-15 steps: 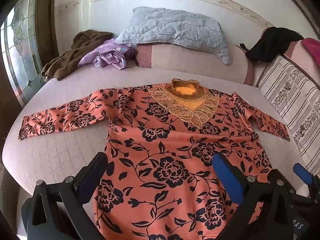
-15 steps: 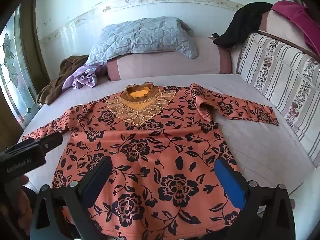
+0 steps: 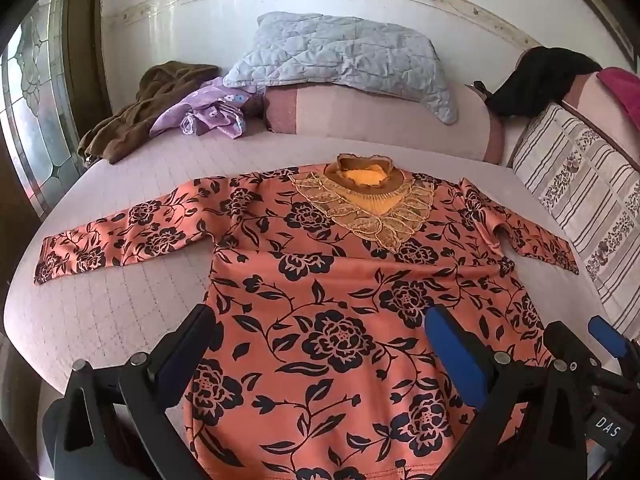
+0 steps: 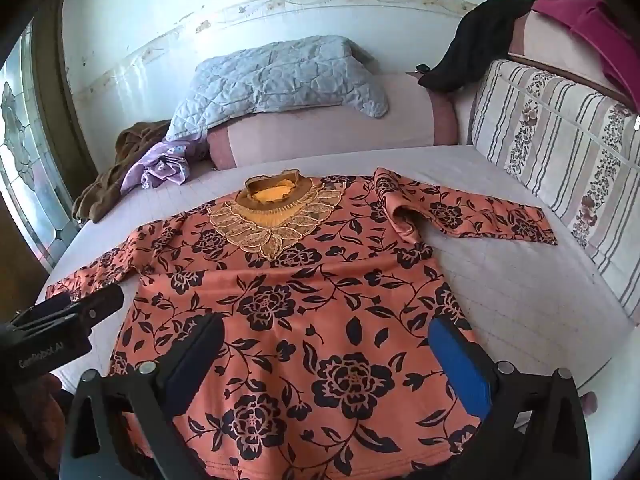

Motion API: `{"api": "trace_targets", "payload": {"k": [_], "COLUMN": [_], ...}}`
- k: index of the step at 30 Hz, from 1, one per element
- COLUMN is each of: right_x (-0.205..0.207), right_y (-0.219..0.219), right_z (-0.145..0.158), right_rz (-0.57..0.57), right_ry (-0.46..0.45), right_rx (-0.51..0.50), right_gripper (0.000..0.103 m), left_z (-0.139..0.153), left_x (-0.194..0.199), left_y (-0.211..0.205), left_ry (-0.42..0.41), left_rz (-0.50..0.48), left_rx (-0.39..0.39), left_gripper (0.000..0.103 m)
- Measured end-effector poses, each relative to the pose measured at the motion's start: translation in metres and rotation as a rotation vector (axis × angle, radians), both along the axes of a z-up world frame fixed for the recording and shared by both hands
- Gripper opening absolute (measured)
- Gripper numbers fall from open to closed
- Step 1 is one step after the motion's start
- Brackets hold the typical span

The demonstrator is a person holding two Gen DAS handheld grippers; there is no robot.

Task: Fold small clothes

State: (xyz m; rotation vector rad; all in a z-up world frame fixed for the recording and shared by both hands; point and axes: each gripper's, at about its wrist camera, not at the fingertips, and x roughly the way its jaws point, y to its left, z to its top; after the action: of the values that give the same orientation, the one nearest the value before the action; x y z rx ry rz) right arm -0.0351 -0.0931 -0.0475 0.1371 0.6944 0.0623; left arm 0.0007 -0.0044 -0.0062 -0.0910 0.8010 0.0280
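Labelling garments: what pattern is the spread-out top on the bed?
Orange top with black flower-and-leaf print, gold lace collar; clearest in the left wrist view.

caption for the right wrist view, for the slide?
Open right tongs hover over the hem of an orange floral top spread flat on the bed, sleeves out.

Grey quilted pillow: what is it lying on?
The grey quilted pillow lies on a pink bolster, draping over its top edge. How far the bolster runs under it is hidden.
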Motion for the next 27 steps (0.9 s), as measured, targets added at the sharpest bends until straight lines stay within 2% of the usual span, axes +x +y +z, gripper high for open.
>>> {"api": "trace_targets", "payload": {"k": [27], "right_x": [0.016], "right_y": [-0.009], "right_z": [-0.002], "right_rz": [0.012], "right_ry": [0.027], "right_rx": [0.081], "right_gripper": [0.103], "left_z": [-0.005], "left_x": [0.009], "left_y": [0.000], "left_ry": [0.015], "left_rz": [-0.003], "left_rx": [0.009], "left_gripper": [0.103]}}
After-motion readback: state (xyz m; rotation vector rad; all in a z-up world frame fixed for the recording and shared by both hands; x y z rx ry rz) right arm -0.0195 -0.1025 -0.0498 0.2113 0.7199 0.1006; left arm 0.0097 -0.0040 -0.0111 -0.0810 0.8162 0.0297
